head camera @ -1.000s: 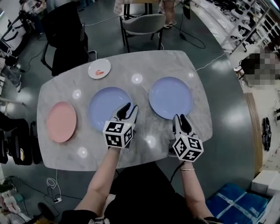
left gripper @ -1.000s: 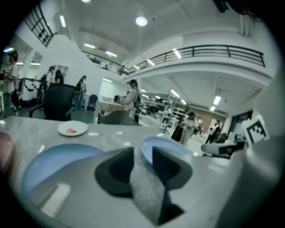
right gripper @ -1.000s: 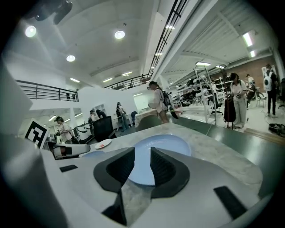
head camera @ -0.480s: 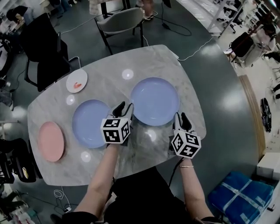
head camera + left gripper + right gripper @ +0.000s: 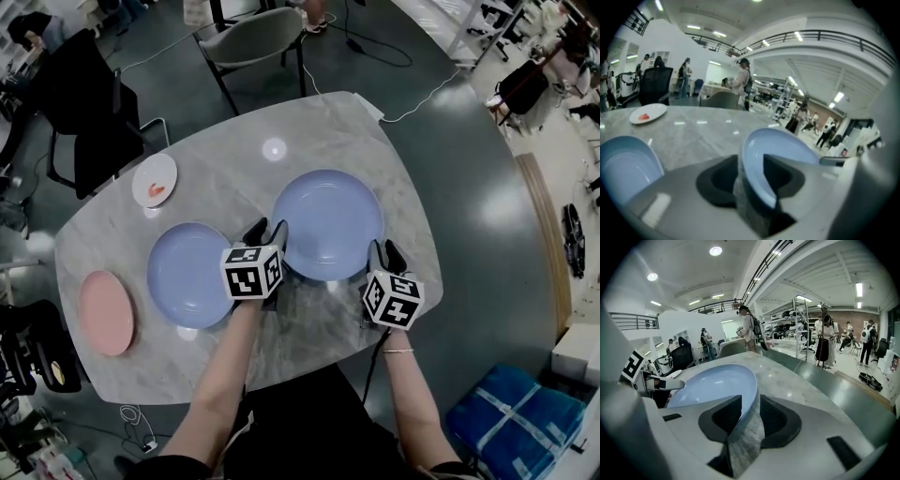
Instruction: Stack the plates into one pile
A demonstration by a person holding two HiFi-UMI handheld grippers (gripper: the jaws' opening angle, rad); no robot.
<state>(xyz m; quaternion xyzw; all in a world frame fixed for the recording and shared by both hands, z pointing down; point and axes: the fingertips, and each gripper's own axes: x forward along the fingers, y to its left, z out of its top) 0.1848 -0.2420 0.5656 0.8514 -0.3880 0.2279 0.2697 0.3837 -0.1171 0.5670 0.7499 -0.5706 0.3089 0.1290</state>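
A large blue plate (image 5: 328, 223) (image 5: 780, 140) (image 5: 712, 383) lies on the marble table (image 5: 309, 131), right of centre. My left gripper (image 5: 265, 231) (image 5: 750, 159) is at its left rim. Its jaws have just been opening and stand open, with the rim between them. At the near right rim is my right gripper (image 5: 385, 249) (image 5: 751, 401), also open, with the rim passing between its jaws. A second blue plate (image 5: 192, 275) (image 5: 623, 164) lies to the left, then a pink plate (image 5: 105, 312). A small white plate (image 5: 155, 179) (image 5: 647, 113) with red on it sits at the far left.
A grey chair (image 5: 248, 42) stands beyond the table's far edge and a black chair (image 5: 84, 103) at the far left. The near table edge (image 5: 309, 361) runs just behind both grippers. A blue bag (image 5: 511, 422) lies on the floor at the right.
Both grippers have come forward and down to the right blue plate. The left one went from the gap between the two blue plates to this plate's left rim.
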